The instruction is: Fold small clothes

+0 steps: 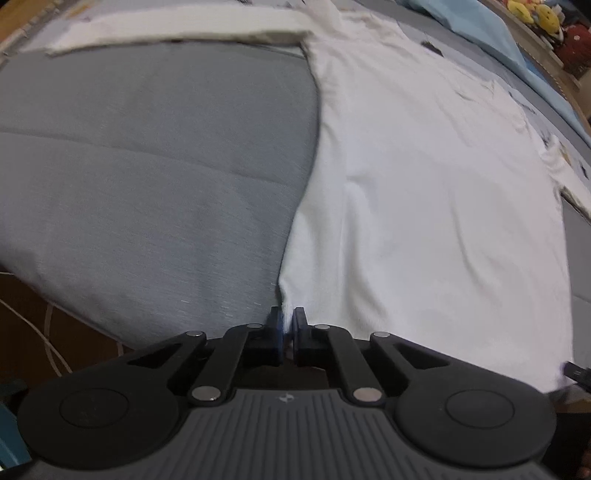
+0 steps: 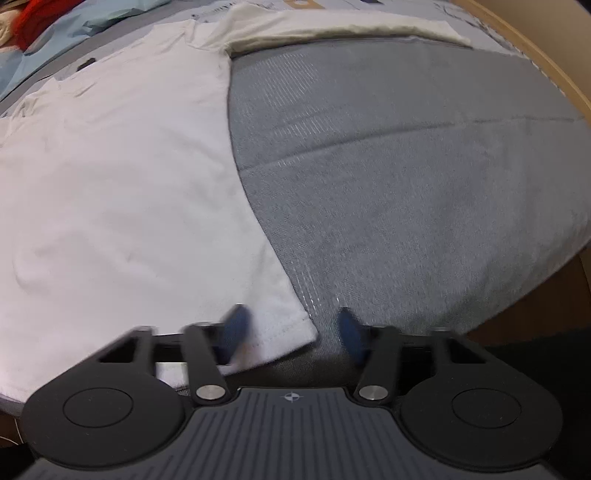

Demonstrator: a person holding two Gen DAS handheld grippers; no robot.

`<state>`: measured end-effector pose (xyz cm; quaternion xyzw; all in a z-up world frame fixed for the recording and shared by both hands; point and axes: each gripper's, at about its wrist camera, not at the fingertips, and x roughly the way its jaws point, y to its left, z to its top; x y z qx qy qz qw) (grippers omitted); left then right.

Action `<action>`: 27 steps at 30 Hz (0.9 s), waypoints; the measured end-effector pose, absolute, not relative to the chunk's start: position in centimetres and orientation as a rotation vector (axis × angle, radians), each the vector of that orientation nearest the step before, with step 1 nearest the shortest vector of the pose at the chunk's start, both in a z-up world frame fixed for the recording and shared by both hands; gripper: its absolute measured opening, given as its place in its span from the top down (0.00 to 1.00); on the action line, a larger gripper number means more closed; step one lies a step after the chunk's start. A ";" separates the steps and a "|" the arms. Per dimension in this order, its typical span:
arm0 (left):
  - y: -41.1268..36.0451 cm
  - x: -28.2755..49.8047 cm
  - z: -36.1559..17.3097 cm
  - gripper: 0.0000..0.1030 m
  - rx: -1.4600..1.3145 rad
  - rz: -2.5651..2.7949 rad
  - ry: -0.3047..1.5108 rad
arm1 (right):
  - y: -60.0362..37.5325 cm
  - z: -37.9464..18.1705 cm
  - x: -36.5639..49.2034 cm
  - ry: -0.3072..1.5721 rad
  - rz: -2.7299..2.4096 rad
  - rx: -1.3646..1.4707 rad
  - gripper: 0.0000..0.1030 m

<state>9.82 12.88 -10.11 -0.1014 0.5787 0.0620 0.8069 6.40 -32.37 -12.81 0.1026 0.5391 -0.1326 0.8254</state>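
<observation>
Shirt [image 1: 424, 192] of smooth white fabric lies spread flat on the grey woven cushion [image 1: 147, 177], its long sleeves stretched out sideways along the cushion's far edge. The left gripper [image 1: 287, 325] is clamped on the shirt's near hem corner, white cloth pinched between its blue pads. The right gripper [image 2: 291, 328] stands with jaws apart astride the opposite hem corner, one finger over the cloth and the other on bare cushion; the stitched hem shows between them. Beyond the shirt lies light blue bedding [image 1: 476, 29]. Only the left view shows yellow plush toys [image 1: 535, 14] past that bedding and a pale cable [image 1: 48, 332] on the brown floor below the cushion; only the right view shows red cloth [image 2: 44, 14] past the shirt.
</observation>
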 end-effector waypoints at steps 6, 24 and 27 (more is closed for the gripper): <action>12.3 8.3 -10.1 0.96 -0.149 0.145 1.304 | -33.4 -11.6 6.0 1.077 -0.308 0.165 0.94; 8.0 7.9 -11.7 0.62 0.020 0.024 1.342 | -34.1 -11.5 5.5 1.059 -0.291 0.268 0.77; 7.1 7.8 -10.6 0.57 0.073 0.030 1.281 | -33.6 -12.6 5.6 1.120 -0.291 0.239 0.77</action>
